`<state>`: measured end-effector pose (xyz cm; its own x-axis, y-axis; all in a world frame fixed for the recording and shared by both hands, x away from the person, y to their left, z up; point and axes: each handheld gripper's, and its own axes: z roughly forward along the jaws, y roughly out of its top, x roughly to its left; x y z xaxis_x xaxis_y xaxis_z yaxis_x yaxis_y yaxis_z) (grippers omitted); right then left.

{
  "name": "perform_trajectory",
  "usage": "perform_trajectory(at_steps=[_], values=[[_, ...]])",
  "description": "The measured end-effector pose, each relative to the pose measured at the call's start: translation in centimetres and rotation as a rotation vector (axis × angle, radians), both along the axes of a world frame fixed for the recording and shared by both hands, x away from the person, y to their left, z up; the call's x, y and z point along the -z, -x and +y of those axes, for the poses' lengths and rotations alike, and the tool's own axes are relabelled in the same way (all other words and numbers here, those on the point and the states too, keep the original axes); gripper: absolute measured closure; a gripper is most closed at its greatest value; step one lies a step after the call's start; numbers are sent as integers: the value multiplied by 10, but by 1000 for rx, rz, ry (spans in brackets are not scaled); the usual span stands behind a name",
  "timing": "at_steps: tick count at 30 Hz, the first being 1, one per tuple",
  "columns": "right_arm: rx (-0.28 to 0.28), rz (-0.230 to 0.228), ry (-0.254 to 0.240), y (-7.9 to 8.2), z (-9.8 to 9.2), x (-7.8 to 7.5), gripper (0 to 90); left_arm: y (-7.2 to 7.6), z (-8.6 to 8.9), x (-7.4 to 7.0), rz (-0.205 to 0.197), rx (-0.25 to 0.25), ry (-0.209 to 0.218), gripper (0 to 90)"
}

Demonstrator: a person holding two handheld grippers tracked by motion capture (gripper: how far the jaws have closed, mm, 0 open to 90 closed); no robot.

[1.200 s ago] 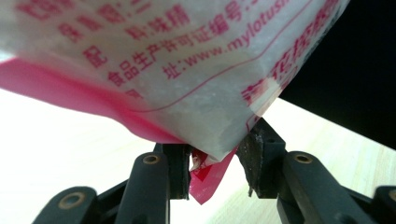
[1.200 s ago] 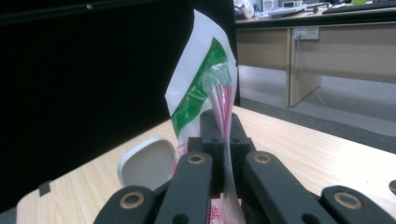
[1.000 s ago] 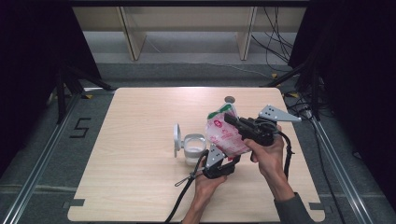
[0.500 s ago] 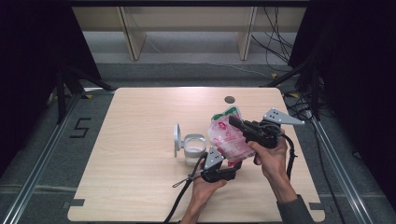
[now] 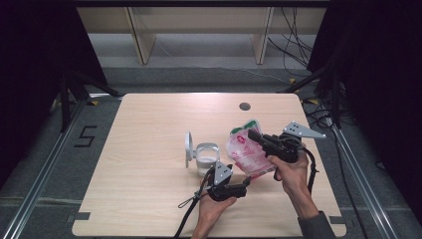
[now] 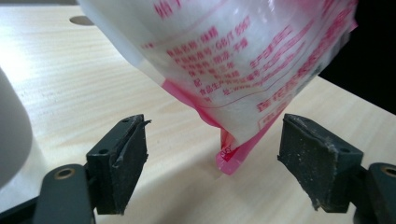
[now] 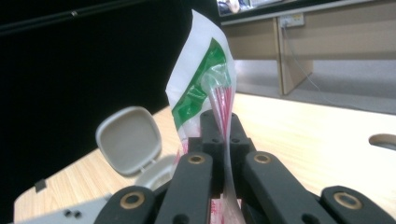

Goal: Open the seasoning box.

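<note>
A clear plastic bag (image 5: 247, 155) with pink print and a green top hangs over the table's right half. My right gripper (image 5: 255, 135) is shut on its upper part, and in the right gripper view the bag's top (image 7: 205, 79) rises from between the shut jaws of that gripper (image 7: 222, 128). My left gripper (image 5: 246, 183) lies low beneath the bag. Its jaws have just been opening and now stand open (image 6: 215, 140), with the bag's pink bottom corner (image 6: 229, 158) between them, untouched. A white container (image 5: 206, 158) with its flip lid (image 5: 188, 148) raised stands just left of the bag.
The light wooden table (image 5: 149, 124) has a round cable hole (image 5: 244, 106) near its far edge. Cables trail from both grippers toward the near edge. Dark floor, rails and wooden shelving surround the table.
The left gripper's jaws have opened and let go of the bag's lower corner. The right gripper with the bag has sunk a little toward the table.
</note>
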<state>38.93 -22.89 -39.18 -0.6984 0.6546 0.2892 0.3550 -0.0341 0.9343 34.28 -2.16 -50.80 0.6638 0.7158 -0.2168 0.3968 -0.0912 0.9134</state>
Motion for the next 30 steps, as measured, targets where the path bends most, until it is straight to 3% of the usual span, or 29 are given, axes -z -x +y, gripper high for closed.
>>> perform_trajectory(at_steps=[2, 3, 6, 7, 10, 11, 12, 13, 14, 15, 16, 18, 21, 24, 25, 27, 30], values=[[10, -9, 24, 0, -5, 5, 900, 4, 3, -2, -13, 9, -2, 235], [17, 19, 7, 2, -6, 7, 900, 6, 4, -3, -20, 11, -6, 235], [26, -5, 26, 3, -16, 8, 900, 9, 6, -3, -32, 16, -12, 238], [22, 15, -8, 7, -17, 9, 900, 9, 6, -2, -26, 21, -3, 238], [22, 10, -6, 12, -26, 11, 900, 10, 8, 0, -14, 38, 0, 239], [32, 29, -16, 15, -28, 10, 900, 10, 8, 0, -19, 37, 0, 239], [27, -3, -17, 16, -32, 12, 900, 12, 8, -1, -21, 33, 9, 239], [32, 27, -21, 21, -34, 12, 900, 12, 10, -1, -28, 43, -8, 240], [35, -12, -22, 21, -36, 14, 900, 10, 12, -1, -44, 54, -8, 240], [30, 25, -14, 27, -39, 13, 900, 12, 12, -2, -29, 32, 0, 239], [34, -4, -9, 27, -42, 15, 900, 13, 14, -2, -25, 29, 1, 239], [39, 1, -7, 32, -51, 17, 900, 12, 18, -3, -49, 44, -12, 239], [74, 16, -12, 37, -61, 21, 900, 13, 20, -3, -25, 18, 20, 240], [88, 1, -30, 37, -68, 26, 900, 12, 21, -1, -26, 27, 19, 239], [99, 33, -40, 39, -73, 28, 900, 12, 22, -1, -23, 21, 6, 240], [107, 32, -46, 39, -74, 30, 900, 12, 22, -1, -25, 25, 11, 239], [120, 30, -13, 40, -81, 32, 900, 13, 23, -2, -32, 36, 4, 239]])
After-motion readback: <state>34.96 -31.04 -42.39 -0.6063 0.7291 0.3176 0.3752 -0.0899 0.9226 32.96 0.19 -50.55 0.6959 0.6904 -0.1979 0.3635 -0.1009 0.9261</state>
